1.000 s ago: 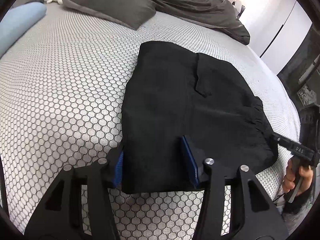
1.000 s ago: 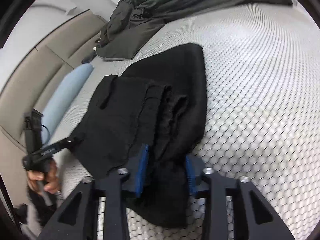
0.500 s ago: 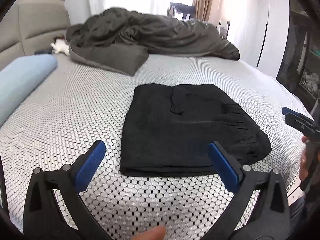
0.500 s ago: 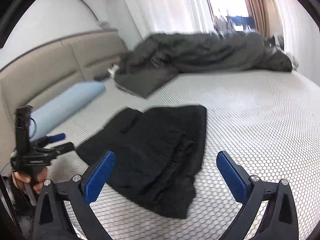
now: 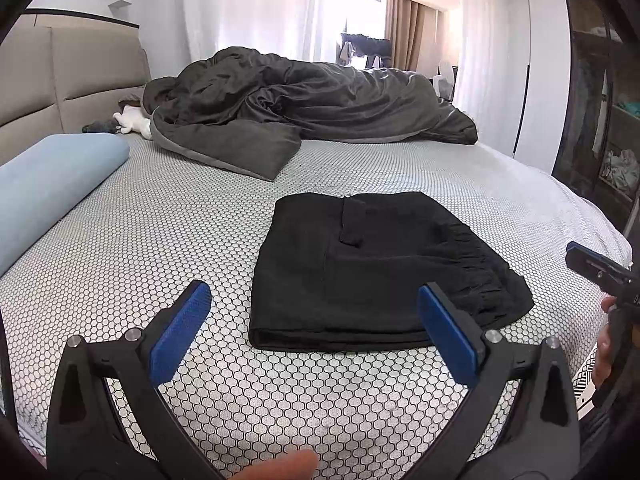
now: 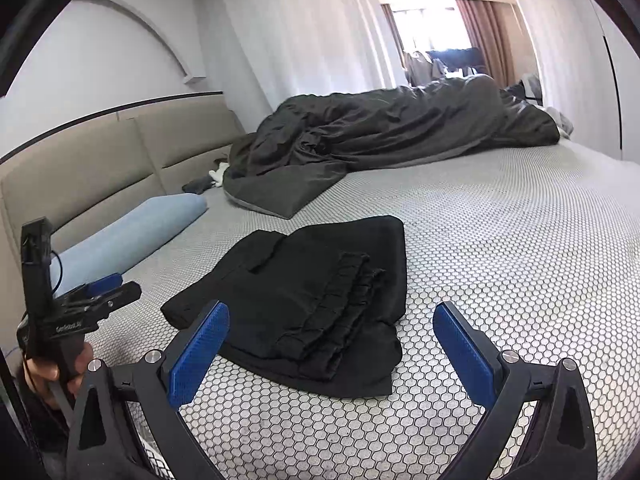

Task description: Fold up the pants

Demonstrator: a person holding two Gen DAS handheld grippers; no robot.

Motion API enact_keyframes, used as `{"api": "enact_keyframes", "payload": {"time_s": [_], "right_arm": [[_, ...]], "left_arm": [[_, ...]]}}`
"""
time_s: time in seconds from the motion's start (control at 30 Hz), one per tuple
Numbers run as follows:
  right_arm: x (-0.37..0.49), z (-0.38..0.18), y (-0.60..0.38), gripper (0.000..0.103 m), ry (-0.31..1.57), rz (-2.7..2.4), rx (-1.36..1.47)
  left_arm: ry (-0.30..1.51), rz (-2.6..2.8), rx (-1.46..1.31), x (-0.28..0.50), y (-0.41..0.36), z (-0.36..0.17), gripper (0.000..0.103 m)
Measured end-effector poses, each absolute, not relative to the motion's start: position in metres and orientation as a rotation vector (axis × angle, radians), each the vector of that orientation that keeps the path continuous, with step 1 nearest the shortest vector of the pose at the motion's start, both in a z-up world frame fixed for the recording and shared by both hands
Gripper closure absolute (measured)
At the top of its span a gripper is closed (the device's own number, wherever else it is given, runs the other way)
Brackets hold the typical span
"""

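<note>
1. Black pants (image 5: 368,272) lie folded into a compact rectangle on the bed (image 5: 160,232), near its front edge.
2. Left tool (image 5: 312,320): fingers spread wide apart, holding nothing, hovering just short of the bundle's near fold.
3. Right tool (image 6: 332,340): fingers likewise spread apart, empty, at the gathered waistband (image 6: 340,312) end.
4. Step in hand, by judgement: folding appears complete; both tools are clear of the cloth.
5. Next move, if any: tidy the waistband edge, which lies slightly uneven.
6. Hidden: inner layers of the fold; the underside; each hand is mostly cut off.
7. Behind: a dark duvet (image 5: 312,112) and blue pillow (image 5: 52,184), well apart.
</note>
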State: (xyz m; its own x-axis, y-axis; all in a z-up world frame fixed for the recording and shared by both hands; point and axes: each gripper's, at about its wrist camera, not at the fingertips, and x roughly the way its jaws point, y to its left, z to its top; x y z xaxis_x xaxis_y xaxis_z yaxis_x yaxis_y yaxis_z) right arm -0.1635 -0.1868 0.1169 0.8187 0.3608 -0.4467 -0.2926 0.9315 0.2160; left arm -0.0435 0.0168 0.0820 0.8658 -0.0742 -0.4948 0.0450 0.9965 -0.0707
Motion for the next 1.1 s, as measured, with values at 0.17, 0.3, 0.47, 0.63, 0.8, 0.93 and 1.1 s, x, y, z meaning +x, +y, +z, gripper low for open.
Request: {"api": "enact_keyframes", "payload": {"time_s": [0.17, 0.3, 0.47, 0.63, 0.8, 0.93, 1.1], "right_arm": [[-0.165, 0.122, -0.185, 0.000, 0.474, 0.354, 0.171], [-0.169, 0.123, -0.181, 0.000, 0.454, 0.338, 0.147], [-0.171, 0.123, -0.177, 0.000, 0.446, 0.350, 0.150], [-0.170, 0.122, -0.173, 0.000, 0.449, 0.350, 0.143], [-0.170, 0.122, -0.173, 0.000, 0.443, 0.346, 0.138], [-0.170, 0.122, -0.172, 0.000, 0.445, 0.348, 0.137], [-0.171, 0.121, -0.173, 0.000, 0.445, 0.340, 0.140]], "left_arm": [[0.520, -0.061, -0.064, -0.040, 0.019, 0.081, 0.001], [0.521, -0.060, -0.069, -0.039, 0.019, 0.080, 0.001], [0.523, -0.057, -0.064, -0.035, 0.016, 0.079, 0.001], [0.524, -0.052, -0.057, -0.036, 0.016, 0.078, 0.001], [0.522, -0.050, -0.049, -0.036, 0.015, 0.078, 0.001], [0.523, -0.047, -0.049, -0.036, 0.013, 0.077, 0.001], [0.522, -0.047, -0.051, -0.036, 0.012, 0.077, 0.001]]}}
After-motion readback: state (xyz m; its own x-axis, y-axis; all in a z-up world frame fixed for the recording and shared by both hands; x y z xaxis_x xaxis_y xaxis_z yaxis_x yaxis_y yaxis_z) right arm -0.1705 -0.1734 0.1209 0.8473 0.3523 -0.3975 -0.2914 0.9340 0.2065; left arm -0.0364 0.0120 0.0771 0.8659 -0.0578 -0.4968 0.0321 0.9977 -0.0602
